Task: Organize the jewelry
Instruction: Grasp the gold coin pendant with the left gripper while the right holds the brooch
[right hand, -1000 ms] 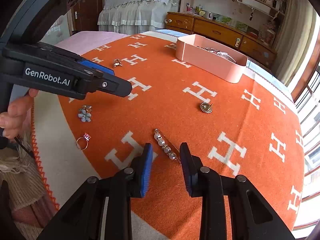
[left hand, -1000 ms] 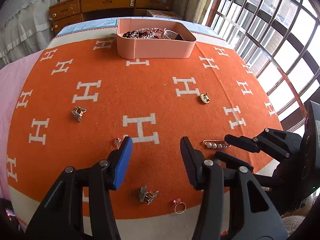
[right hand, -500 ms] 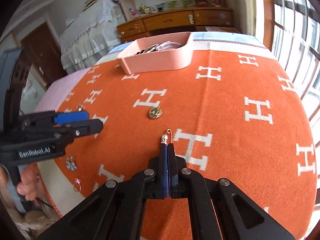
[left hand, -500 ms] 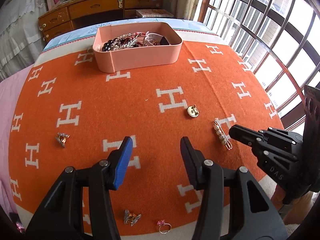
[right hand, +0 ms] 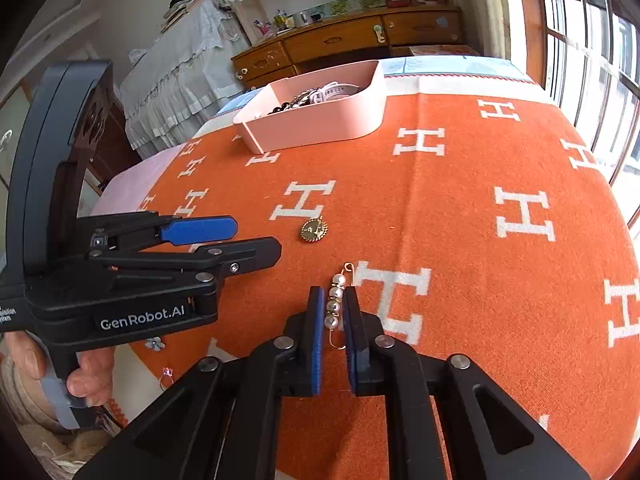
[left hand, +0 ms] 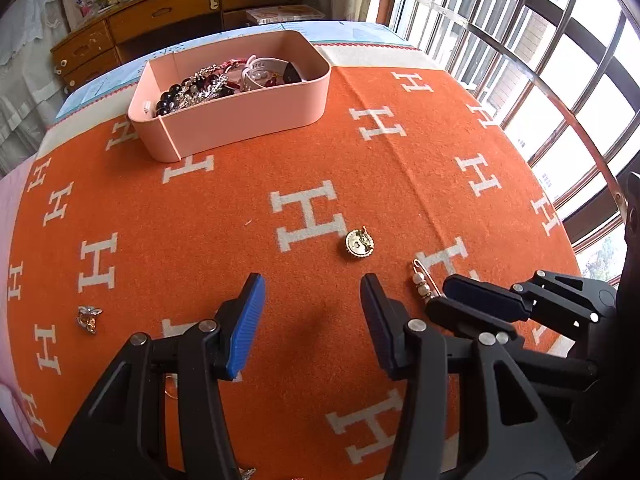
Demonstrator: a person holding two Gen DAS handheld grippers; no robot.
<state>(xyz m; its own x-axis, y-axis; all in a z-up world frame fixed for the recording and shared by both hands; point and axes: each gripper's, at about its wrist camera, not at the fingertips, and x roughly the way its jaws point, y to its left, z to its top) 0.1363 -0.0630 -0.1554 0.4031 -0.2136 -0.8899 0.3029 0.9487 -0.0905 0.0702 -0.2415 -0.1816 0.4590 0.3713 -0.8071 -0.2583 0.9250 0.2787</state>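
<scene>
**Orange wool, pearl pin between narrow jaws**

Orange blanket (left hand: 200, 220), felted nap, woven white H motifs, one long crease running toward the window side. Cream border with a red stitched edge at the far end.

Pearl pin (right hand: 335, 304): thin gold wire safety-pin form, a row of small round pearls with gold spacers. Lies flat on the blanket, lengthwise between the pads of the right gripper (right hand: 332, 294). Its looped head pokes out past the fingertips. The jaws have just been opening and now stand narrow, ribbed blue pads just beside the pearls on either side. No clear pressing on it.

Left gripper (left hand: 312, 292): black angular frame, blue ribbed pads, jaws moderately wide with nothing between them, only bare blanket below. A hand (right hand: 86, 384) wraps its grip in the right wrist view.

Round gold brooch (left hand: 359, 242), scalloped rim, clasp side up, lies near the pin toward the box, apart from both grippers.

Pink box (left hand: 248, 120): smooth matte plastic, rounded corners, shallow straight walls, at the far end of the blanket. Inside is a tangle of dark round beads, silvery chain and pale bands.

Loose pieces on the left side: a small silver-and-gold winged charm (left hand: 89, 318); a pale flower-shaped piece (right hand: 155, 343); a thin ring with a pink stone (right hand: 166, 376), near the blanket's near edge.

Behind: a wooden dresser (left hand: 160, 12) with drawers, and dark window bars on the right.
</scene>
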